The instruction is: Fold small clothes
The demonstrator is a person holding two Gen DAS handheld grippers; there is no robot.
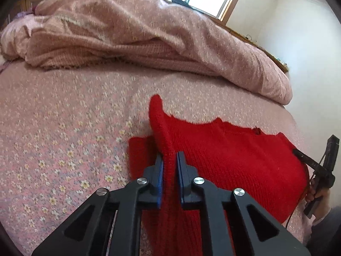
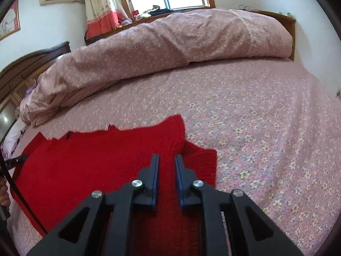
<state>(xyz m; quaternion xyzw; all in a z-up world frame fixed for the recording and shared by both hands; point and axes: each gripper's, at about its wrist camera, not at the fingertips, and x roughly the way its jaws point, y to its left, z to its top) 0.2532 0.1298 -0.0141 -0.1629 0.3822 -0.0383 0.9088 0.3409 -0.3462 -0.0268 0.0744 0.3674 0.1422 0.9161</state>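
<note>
A red knitted sweater [image 1: 234, 149] lies spread on the floral pink bed sheet [image 1: 64, 117]. My left gripper [image 1: 169, 156] is shut on a raised ridge of the knit near the sweater's left side, and the fabric stands up between its blue pads. In the right wrist view my right gripper [image 2: 166, 159] is closed on the sweater [image 2: 85, 160] near its right side, with red knit filling the narrow gap between the fingers. Each gripper shows in the other's view: the right gripper [image 1: 298, 153] at the sweater's right edge, the left gripper [image 2: 16, 160] at its left edge.
A rolled pink duvet [image 2: 170, 38] lies across the far side of the bed. Behind it are a window and a curtain [image 2: 100, 4]. A dark wooden headboard [image 2: 32, 59] stands at the left. A person's hand [image 1: 319, 194] holds the right gripper's handle. Bare sheet [image 2: 266, 117] stretches to the right.
</note>
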